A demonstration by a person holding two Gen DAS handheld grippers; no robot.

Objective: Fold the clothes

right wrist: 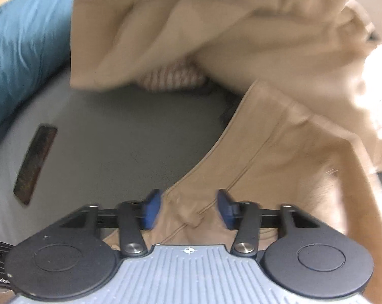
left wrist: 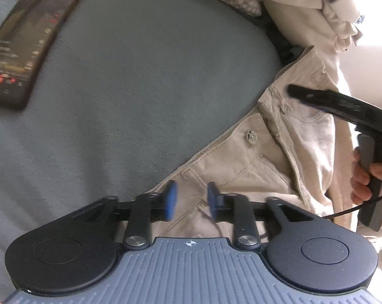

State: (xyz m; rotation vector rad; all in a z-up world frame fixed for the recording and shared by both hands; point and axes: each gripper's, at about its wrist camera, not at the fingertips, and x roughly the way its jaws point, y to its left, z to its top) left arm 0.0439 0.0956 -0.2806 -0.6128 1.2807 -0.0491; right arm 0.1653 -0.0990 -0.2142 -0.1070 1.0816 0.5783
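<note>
Grey bedding (left wrist: 130, 81) carries beige trousers (left wrist: 241, 162) at lower right; left gripper (left wrist: 189, 200) and right gripper (right wrist: 188, 209) gape, seemingly holding nothing.

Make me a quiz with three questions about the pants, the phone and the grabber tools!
1. Where does the phone lie?
A. on the grey surface
B. on the pants
C. in a hand

2. What colour are the pants?
A. green
B. beige
C. black

3. How is the left tool?
A. shut tight
B. out of sight
C. open

Answers: 1 A, it lies on bare grey cloth, apart from the pants. 2 B, the fabric with the metal button is beige. 3 C, a gap shows between its blue pads, over the waistband.
</note>
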